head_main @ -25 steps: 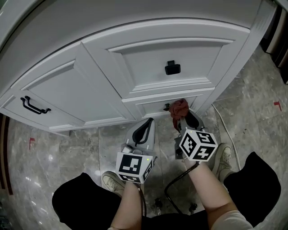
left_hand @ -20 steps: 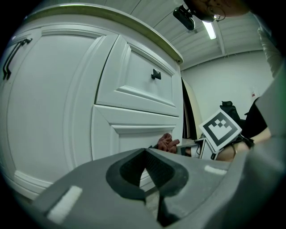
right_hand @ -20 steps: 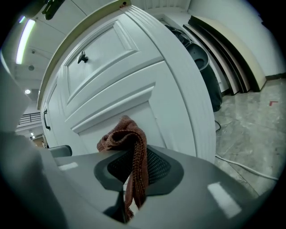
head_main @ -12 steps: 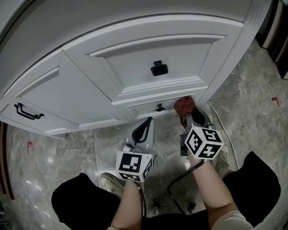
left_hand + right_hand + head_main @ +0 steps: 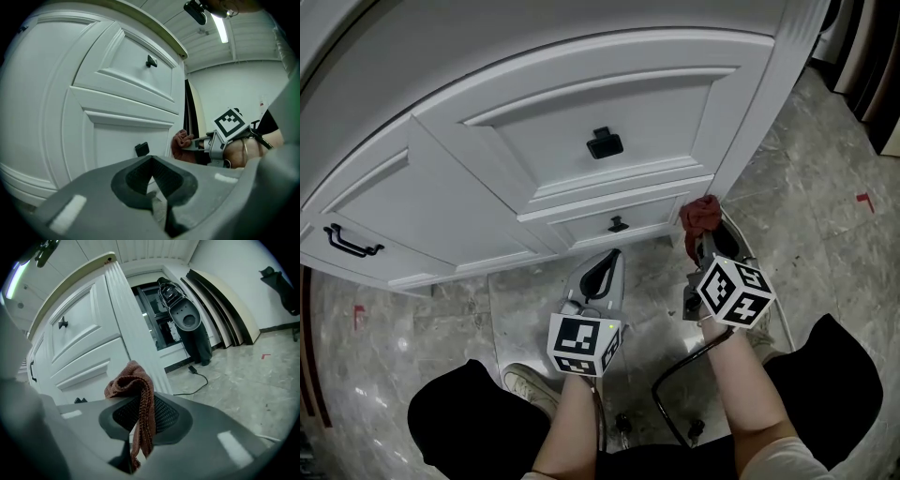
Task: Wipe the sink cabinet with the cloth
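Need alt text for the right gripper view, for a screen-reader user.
The right gripper has its grey fingers shut on a reddish-brown knitted cloth, which bunches above them in front of the corner of a white panelled sink cabinet. Beyond lie a grey marbled floor and a black cable.

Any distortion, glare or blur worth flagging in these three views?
Head view: wide-angle lens bows the white panelled sink cabinet, light even, all sharp. Left gripper view: fisheye, dark corners, glare off the ceiling strip light. Right gripper view: fisheye too, reddish-brown knitted cloth sharp.
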Demonstrator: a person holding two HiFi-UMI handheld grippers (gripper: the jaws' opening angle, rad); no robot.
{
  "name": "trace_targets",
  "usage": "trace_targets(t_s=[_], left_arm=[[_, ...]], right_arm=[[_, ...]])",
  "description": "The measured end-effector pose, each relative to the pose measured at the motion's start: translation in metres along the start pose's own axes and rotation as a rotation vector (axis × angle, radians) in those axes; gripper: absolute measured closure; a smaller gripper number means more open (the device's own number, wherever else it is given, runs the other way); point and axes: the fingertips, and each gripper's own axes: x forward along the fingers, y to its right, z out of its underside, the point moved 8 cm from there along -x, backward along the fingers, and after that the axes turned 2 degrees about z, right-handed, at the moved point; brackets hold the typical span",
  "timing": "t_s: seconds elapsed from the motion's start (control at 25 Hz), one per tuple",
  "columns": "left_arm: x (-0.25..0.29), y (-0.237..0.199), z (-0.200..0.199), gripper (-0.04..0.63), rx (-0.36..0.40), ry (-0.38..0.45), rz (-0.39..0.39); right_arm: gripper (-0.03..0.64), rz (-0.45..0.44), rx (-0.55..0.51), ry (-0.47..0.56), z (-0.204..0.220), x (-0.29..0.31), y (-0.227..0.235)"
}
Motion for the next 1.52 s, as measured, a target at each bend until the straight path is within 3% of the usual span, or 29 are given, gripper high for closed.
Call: trace_targets(t_s=[0.12,0.48,0.64,0.76,0.96,1.24,1.52], left_arm=[[-0.010,-0.012,0.004,0.595,-0.014,-0.008,-0.029],[-0.060,-0.064,0.019,0.595,-0.083,-0.008,-0.162],[-0.080,-0.083,0.023,0.595,-0.097,-0.006,-0.212],[-0.092,-0.094,0.024,0.595,-0.106,-0.001,-0.242],[-0.103,-0.107,0.015,0.595,-0.094,0.020,-0.267],[-0.102,-0.106,0.021,0.595,-0.115,0.011,-0.285],[-0.075,-0.089,0.015,0.595,-0.094,0.019,-0.239]], right_arm=[[0.529,-0.028,-0.049,-0.021,0.021,-0.002,-0.021],[0.529,-0.259,-0.048,-0.206,0.106,0.009,-0.124],[0.529,-0.334,-0.084,-0.218,0.123,0.019,-0.167],[0.529,-0.379,-0.185,-0.192,0.131,0.027,-0.193],[0.529,-0.361,-0.172,-0.213,0.138,0.040,-0.199],[0.529,-0.275,-0.116,-0.220,0.132,0.046,-0.169],[0.528,-0.237,-0.129,-0.205,0.116,0.044,-0.136]])
